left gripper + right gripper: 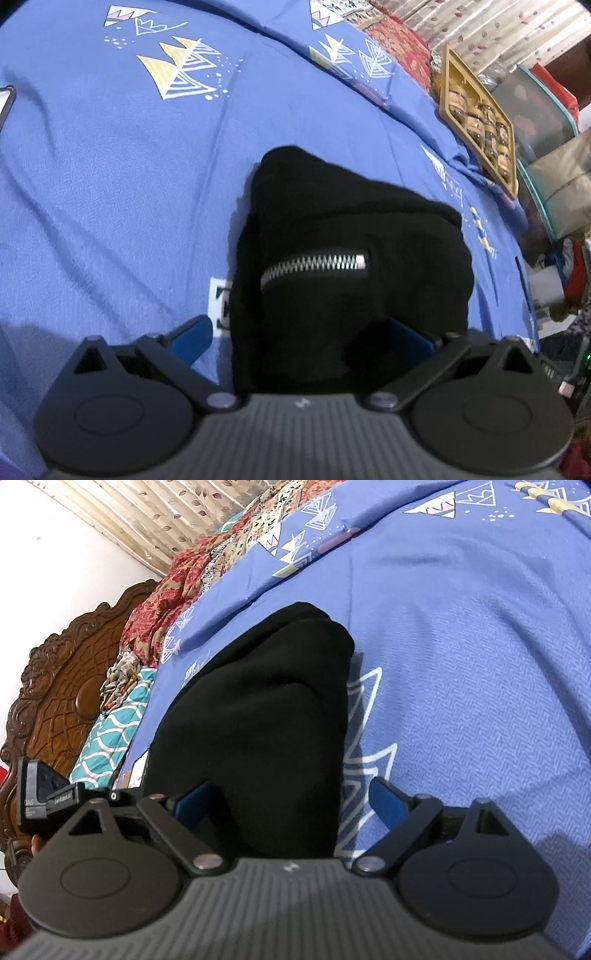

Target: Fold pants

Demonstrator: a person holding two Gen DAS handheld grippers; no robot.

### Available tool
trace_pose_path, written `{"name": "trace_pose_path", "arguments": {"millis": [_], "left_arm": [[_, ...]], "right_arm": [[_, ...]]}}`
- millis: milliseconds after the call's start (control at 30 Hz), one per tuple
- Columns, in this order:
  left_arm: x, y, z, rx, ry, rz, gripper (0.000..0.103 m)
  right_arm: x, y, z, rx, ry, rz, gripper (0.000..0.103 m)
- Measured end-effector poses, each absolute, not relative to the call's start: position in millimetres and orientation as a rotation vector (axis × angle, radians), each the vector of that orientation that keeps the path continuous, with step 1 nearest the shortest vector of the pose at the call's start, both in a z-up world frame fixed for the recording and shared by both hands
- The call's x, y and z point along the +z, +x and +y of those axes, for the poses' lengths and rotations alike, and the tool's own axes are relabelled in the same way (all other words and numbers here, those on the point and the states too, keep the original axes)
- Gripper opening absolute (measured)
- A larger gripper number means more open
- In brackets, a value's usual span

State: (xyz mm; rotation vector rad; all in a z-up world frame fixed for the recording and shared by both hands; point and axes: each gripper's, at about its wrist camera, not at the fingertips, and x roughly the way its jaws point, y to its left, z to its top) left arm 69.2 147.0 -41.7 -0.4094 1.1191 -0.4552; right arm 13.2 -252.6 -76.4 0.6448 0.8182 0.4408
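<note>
The black pants lie folded into a compact bundle on the blue patterned bedsheet, a silver zipper showing on top. My left gripper is open, its blue fingers spread wide on either side of the bundle's near end. In the right wrist view the same pants reach from mid-frame down to the gripper body. My right gripper is open too. Its left finger sits against the cloth's edge, and its right finger is over bare bedsheet.
A golden tray of jars and clear storage boxes line the bed's right side. A phone edge shows at far left. A carved wooden headboard, red patterned cloth and teal pillow lie left.
</note>
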Motion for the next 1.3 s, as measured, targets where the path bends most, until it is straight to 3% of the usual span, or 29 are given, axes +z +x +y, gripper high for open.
{"name": "trace_pose_path", "arguments": {"millis": [1300], "left_arm": [[-35, 68, 145, -0.450, -0.409, 1.127, 0.103]], "right_arm": [[-76, 10, -252, 0.455, 0.613, 0.811, 0.096]]}}
